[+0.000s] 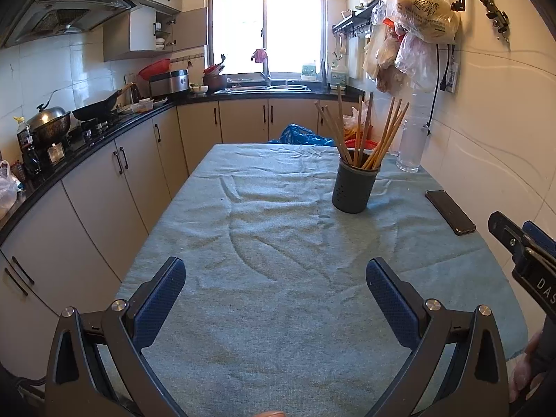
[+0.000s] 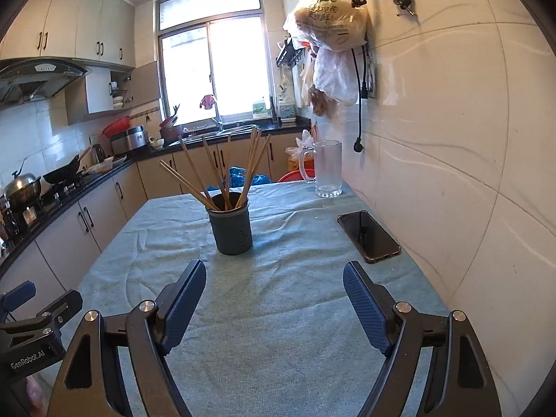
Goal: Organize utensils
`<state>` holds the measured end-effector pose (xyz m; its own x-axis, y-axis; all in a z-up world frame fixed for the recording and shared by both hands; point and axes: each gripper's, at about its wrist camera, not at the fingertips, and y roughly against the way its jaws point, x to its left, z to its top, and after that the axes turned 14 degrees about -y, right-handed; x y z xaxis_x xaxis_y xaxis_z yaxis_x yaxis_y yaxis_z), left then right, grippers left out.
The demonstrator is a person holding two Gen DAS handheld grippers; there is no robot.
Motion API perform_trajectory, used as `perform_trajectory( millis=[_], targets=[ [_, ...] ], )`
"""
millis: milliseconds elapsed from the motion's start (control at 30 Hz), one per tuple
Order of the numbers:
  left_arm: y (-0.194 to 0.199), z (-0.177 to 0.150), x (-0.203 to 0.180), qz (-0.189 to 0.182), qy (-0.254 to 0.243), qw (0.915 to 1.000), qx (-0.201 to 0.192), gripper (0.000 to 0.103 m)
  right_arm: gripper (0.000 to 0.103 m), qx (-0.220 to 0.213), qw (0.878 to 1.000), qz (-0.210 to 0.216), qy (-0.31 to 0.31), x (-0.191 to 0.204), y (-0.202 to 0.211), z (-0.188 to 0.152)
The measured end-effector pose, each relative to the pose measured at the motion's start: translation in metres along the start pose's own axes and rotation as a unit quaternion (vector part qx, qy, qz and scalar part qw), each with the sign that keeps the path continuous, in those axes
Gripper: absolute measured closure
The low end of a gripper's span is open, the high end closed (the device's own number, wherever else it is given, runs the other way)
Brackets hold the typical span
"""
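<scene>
A dark grey perforated holder (image 1: 353,187) stands on the table with several wooden chopsticks (image 1: 382,139) upright in it. It also shows in the right wrist view (image 2: 232,231), its chopsticks (image 2: 194,177) fanned out. My left gripper (image 1: 276,274) is open and empty, low over the cloth, well short of the holder. My right gripper (image 2: 274,278) is open and empty, just in front of the holder. The right gripper's body shows at the left wrist view's right edge (image 1: 524,243).
A green cloth (image 1: 278,243) covers the table. A black phone (image 2: 368,236) lies near the right wall. A glass mug (image 2: 326,170) stands at the far right corner. Kitchen cabinets and counter (image 1: 104,160) run along the left. Plastic bags (image 2: 330,24) hang on the wall.
</scene>
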<state>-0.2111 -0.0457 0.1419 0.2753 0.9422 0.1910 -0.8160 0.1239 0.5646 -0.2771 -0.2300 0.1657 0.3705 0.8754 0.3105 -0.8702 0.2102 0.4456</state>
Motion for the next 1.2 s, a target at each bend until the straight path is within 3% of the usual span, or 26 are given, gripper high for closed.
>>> perform_trajectory(
  millis=[333,600,867,1033,1200],
  targets=[
    [-0.009,-0.006,-0.006,-0.009,0.003,0.9998,0.015,0.0,0.016,-0.001,1.0,-0.001,-0.016,-0.007,-0.007,0.001],
    [0.009,0.001,-0.012,0.016,-0.027,0.9992,-0.024,0.0,0.014,-0.03,0.999,-0.012,-0.021,-0.02,0.002,0.009],
    [-0.005,0.012,-0.024,0.008,-0.057,0.9979,-0.028,0.0,0.014,-0.019,0.998,-0.044,-0.03,-0.043,-0.015,0.012],
    [-0.021,0.019,-0.025,0.0,-0.052,0.9984,-0.022,0.0,0.014,-0.011,0.999,-0.033,-0.011,-0.047,-0.039,0.024],
    [-0.039,0.028,-0.029,0.017,-0.035,0.9993,-0.001,0.0,0.014,0.012,1.0,0.008,0.017,-0.04,-0.068,0.034]
  ],
)
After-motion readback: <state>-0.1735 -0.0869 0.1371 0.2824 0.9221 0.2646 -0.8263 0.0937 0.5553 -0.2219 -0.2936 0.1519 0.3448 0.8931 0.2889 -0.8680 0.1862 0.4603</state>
